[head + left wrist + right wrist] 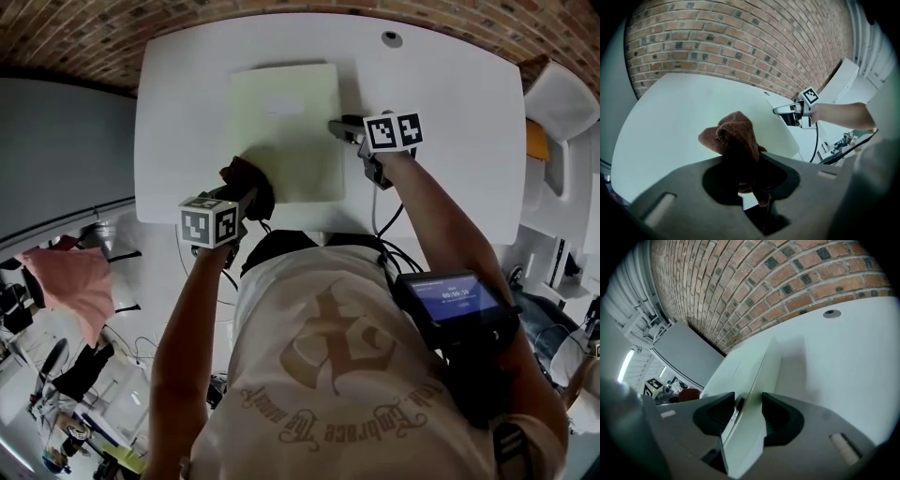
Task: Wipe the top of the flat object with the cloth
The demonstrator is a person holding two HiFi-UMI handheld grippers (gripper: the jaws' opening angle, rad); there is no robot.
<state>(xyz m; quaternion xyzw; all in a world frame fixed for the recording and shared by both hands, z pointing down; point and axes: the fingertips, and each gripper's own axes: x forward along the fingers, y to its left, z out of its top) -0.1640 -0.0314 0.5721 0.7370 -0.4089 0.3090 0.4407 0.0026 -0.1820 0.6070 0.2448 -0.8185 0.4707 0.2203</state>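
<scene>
Left gripper [750,183]: clenched on the cloth [736,136], a brown, nubbly terry bunch bulging ahead of its jaws.
Board [286,131]: pale green, flat, smooth and square-cornered. It lies on the white table [450,112], just ahead of the left gripper, with the cloth at its near left corner.
Right gripper [747,413]: jaws gripping the board's thin right edge, pinning it.
Wipe: we judge it best to press the bunch flat and sweep in overlapping strips toward the right gripper, clamping firmly so the slick board cannot slide.
</scene>
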